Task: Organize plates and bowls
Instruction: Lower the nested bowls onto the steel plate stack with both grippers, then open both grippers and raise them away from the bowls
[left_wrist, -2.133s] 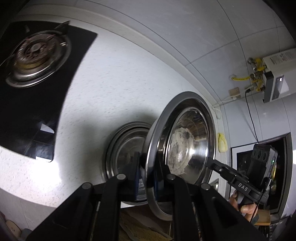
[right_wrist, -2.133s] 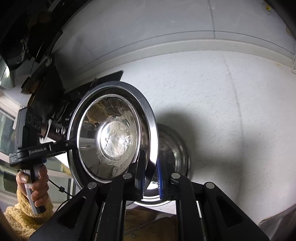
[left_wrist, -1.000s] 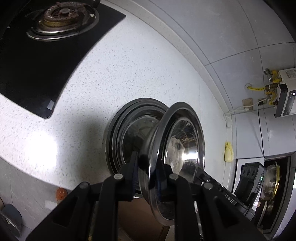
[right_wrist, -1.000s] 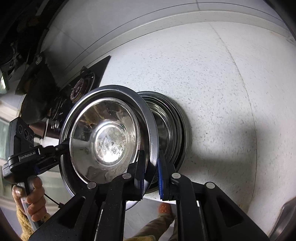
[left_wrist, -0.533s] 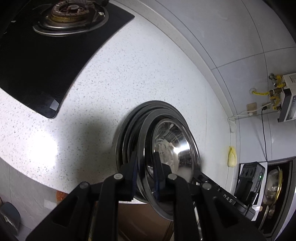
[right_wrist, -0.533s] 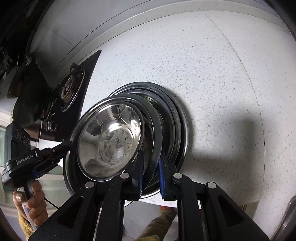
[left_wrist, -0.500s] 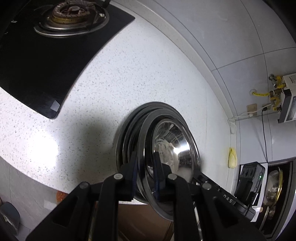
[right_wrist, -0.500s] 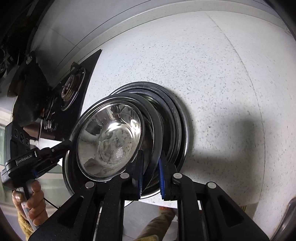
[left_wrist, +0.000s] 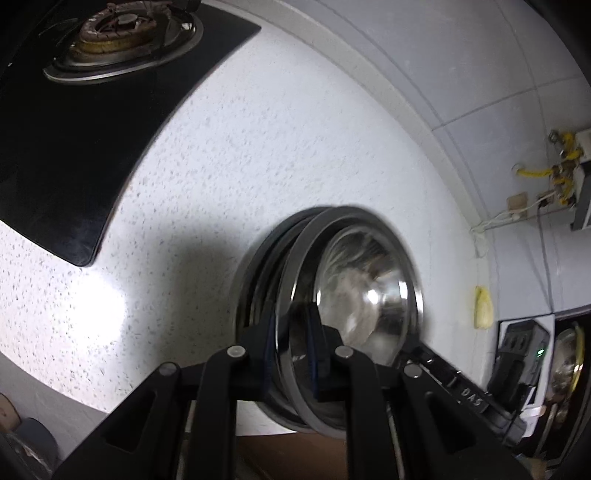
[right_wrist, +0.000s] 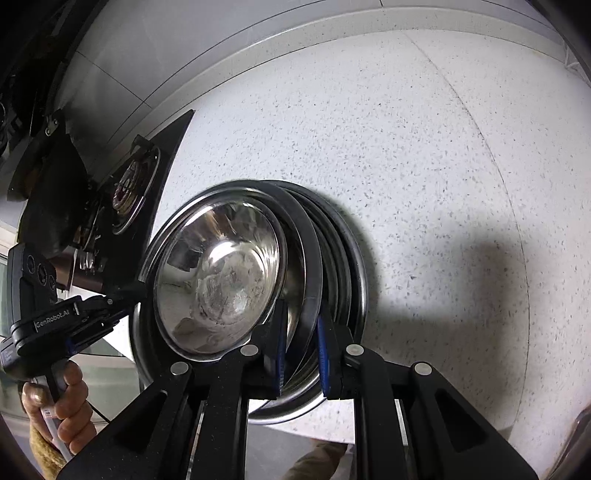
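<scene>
A shiny steel plate (left_wrist: 362, 291) (right_wrist: 218, 280) is held by its rim between both grippers, tilted slightly over a stack of steel plates (left_wrist: 258, 280) (right_wrist: 347, 273) at the front edge of the speckled white counter. My left gripper (left_wrist: 293, 347) is shut on the held plate's near rim. My right gripper (right_wrist: 301, 350) is shut on the opposite rim. The other gripper shows in each view, the right one (left_wrist: 461, 387) and the left one (right_wrist: 74, 317). The plate's lower part is nearly nested in the stack.
A black gas hob (left_wrist: 92, 74) (right_wrist: 129, 184) lies left of the stack on the counter (left_wrist: 258, 147) (right_wrist: 424, 147). A tiled wall runs behind. Pipes and a heater (left_wrist: 565, 177) hang on the wall at right. The counter's front edge is just below the stack.
The held plate has come down and tipped flatter, from upright above the stack to almost seated in it. Both grippers keep their hold on its rim.
</scene>
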